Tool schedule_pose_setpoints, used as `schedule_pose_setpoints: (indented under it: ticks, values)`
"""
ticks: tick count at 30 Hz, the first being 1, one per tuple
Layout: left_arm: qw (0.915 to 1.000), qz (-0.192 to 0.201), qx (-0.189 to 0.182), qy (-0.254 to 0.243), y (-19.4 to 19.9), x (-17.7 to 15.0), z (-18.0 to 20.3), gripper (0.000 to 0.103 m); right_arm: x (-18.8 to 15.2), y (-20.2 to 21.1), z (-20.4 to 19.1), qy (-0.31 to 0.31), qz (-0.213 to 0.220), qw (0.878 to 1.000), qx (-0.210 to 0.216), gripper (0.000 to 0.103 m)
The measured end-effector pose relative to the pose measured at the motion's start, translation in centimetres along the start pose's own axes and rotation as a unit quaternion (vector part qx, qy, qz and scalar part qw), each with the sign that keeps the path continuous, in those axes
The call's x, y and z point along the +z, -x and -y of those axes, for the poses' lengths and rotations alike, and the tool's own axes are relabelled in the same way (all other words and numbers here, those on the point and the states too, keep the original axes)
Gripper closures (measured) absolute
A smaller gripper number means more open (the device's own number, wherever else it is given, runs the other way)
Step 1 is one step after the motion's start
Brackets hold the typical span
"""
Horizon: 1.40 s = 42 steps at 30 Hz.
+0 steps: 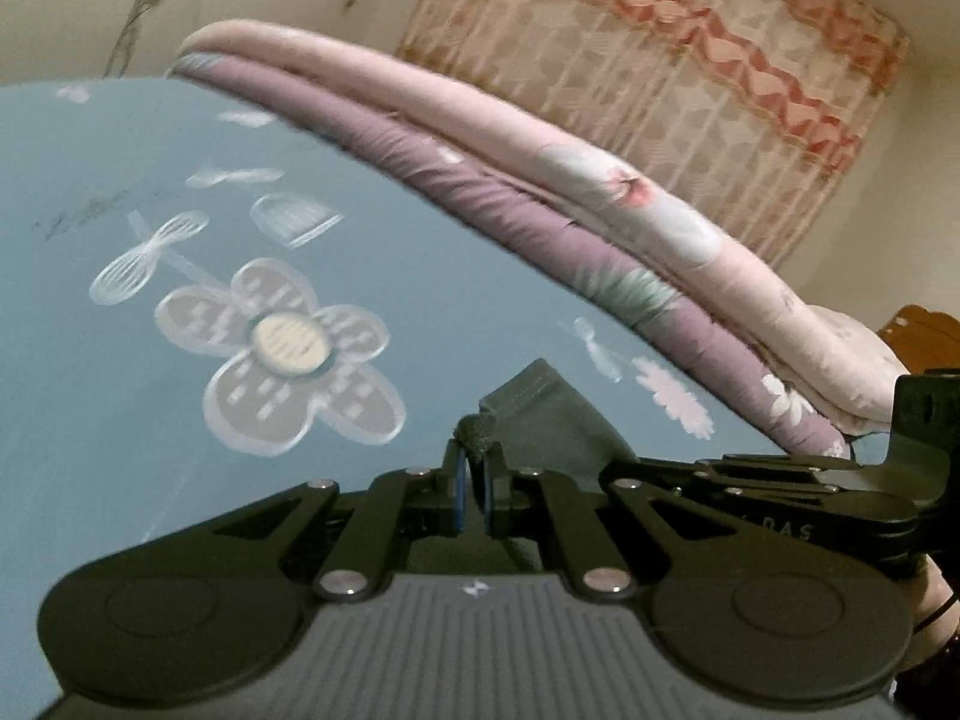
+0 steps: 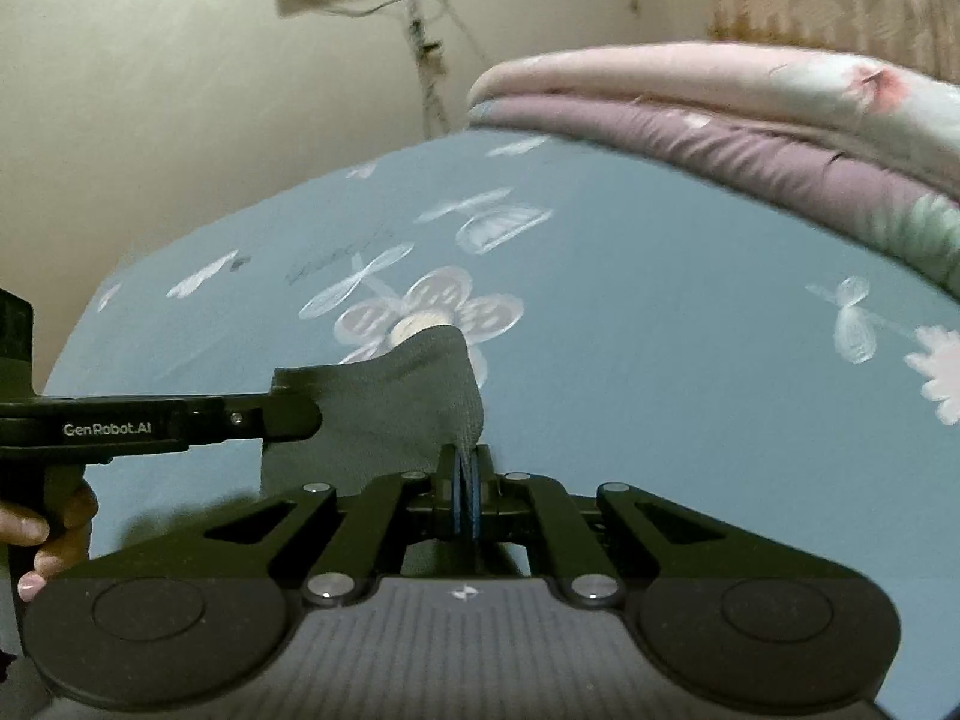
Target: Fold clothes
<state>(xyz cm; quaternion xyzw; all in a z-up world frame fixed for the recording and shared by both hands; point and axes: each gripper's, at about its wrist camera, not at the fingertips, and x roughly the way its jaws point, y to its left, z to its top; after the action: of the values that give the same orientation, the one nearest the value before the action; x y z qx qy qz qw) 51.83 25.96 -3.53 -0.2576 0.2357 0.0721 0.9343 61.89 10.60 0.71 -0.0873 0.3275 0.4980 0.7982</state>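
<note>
Bed (image 1: 90, 360) under my tongs was spread with a blue-grey sheet (image 2: 660, 360), smooth, no deep creases. Print on the sheet: one large white-outlined flower (image 1: 288, 354) with grey petals and a pale round centre, thin dragonfly-like shapes (image 1: 150, 258) beside it, smaller pale pink blossoms (image 2: 942, 372) toward the right. A faint line of dark script (image 1: 90, 210) sat left of the large flower; I could not read it.

Along the far edge of the bed lay folded quilts (image 1: 600, 204), stacked directly on the sheet: a mauve one (image 2: 780, 162) with green leaf print underneath, a pale pink floral one (image 2: 690, 78) on top. The stack ran lengthwise along the bed's far side.
</note>
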Motion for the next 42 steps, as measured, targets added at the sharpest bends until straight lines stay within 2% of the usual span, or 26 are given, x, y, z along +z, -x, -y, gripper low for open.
schedule_pose_setpoints:
  ticks: [6,9,11,14,17,19,21,23,25,27,31,33,35,42]
  values:
    - [0.9996,-0.024,0.016,-0.007,-4.8,0.3,0.7,0.099,0.6,-1.9,2.2,0.004,0.002,0.999,-0.052,0.098]
    - [0.9963,-0.069,0.051,0.004,-6.4,-1.0,-0.3,0.098,-0.2,-3.7,3.1,-0.011,-0.027,0.998,-0.057,0.094]
    - [0.9936,-0.089,0.07,0.006,-6.7,-1.9,-1.0,0.092,-0.9,-3.0,3.8,-0.03,-0.038,0.998,-0.05,0.092]
    - [0.9917,-0.072,0.103,-0.03,-4.1,-2.4,-1.5,0.091,-1.4,0.6,4.8,-0.033,-0.035,0.998,-0.03,0.08]
    - [0.9916,-0.054,0.1,-0.063,-1.5,-2.6,-0.9,0.089,-2.1,5.8,6.2,-0.015,-0.048,0.997,-0.051,0.08]
    - [0.9932,-0.057,0.068,-0.075,-0.4,-2.9,0.3,0.084,-3.1,9.0,7.6,-0.005,-0.068,0.995,-0.073,0.08]
    - [0.9936,-0.063,0.023,-0.091,0.2,-3.5,2.2,0.08,-4.8,11.7,8.7,-0.001,-0.094,0.991,-0.093,0.079]
    - [0.9914,-0.074,-0.032,-0.103,0.2,-4.5,4.5,0.071,-7.0,13.9,9.7,-0.015,-0.119,0.987,-0.105,0.079]
    - [0.9861,-0.09,-0.076,-0.118,-0.3,-5.7,6.5,0.067,-9.5,15.1,10.4,-0.032,-0.144,0.983,-0.114,0.079]
    - [0.9798,-0.104,-0.1,-0.139,-0.7,-7.3,8.4,0.067,-12.2,15.7,10.7,-0.059,-0.156,0.98,-0.112,0.079]
    - [0.9635,-0.146,-0.143,-0.173,-1.7,-10.3,11.2,0.068,-16.0,16.2,10.5,-0.101,-0.15,0.978,-0.099,0.079]
    - [0.9543,-0.177,-0.145,-0.192,-2.1,-11.8,12.3,0.067,-17.1,16.0,10.2,-0.11,-0.146,0.979,-0.093,0.079]
    - [0.9486,-0.187,-0.14,-0.213,-2.0,-13.0,12.8,0.067,-17.8,15.6,9.4,-0.101,-0.141,0.98,-0.098,0.078]
    - [0.9442,-0.189,-0.132,-0.235,-0.6,-14.0,13.2,0.062,-18.3,14.9,5.8,-0.026,-0.14,0.981,-0.129,0.079]
